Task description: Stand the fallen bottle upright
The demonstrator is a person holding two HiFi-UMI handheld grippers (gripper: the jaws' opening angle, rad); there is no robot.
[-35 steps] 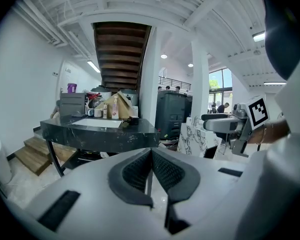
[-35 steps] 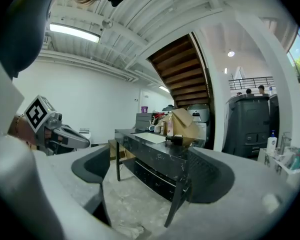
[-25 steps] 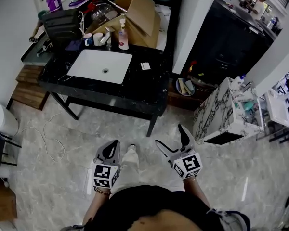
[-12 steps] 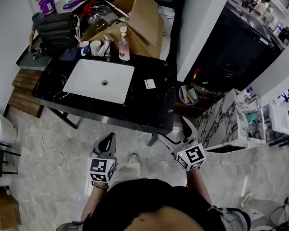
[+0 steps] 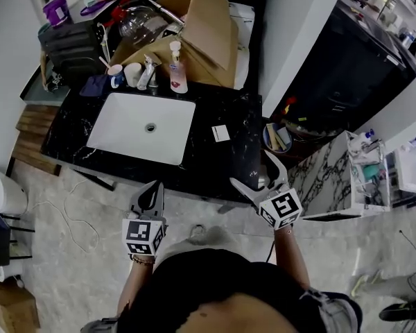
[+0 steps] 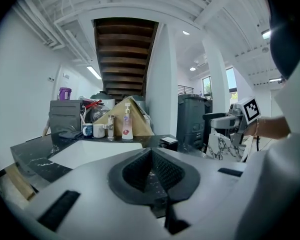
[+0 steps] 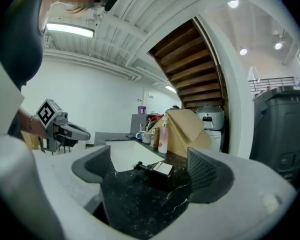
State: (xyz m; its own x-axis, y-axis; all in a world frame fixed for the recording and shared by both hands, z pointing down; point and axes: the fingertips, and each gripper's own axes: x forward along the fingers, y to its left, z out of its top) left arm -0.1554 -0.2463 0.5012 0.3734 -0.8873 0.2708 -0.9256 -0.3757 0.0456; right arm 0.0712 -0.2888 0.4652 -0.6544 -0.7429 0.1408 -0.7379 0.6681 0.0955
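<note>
Presently, the reach towards the bottle is judged to be the step in hand, with no grip made yet. The right gripper (image 5: pixel 253 173) is being held with its jaws spread wide, and nothing is being gripped between them. Just below and ahead of those jaws, the black marble counter (image 7: pixel 140 204) is being looked across. A little further ahead, framed between the two open jaws but apart from both, the fallen bottle (image 7: pixel 157 173) is being shown lying on its side on the counter, dark, with a pale label facing up and its neck pointing left of the gripper. Beyond it and to the gripper's left, the white sink (image 7: pixel 125 156) is being seen, and further off a soap bottle (image 7: pixel 163 136) and a cardboard box (image 7: pixel 187 129) are being shown standing at the back of the counter.

The left gripper (image 5: pixel 152 191) is being held off to the left of the right one, over the near edge of the counter, its jaws drawn together on nothing.

For the next move, the open right jaws are probably being asked to go forward and down around the bottle's body, close on it, and then tip it up so that its base is set on the counter.
</note>
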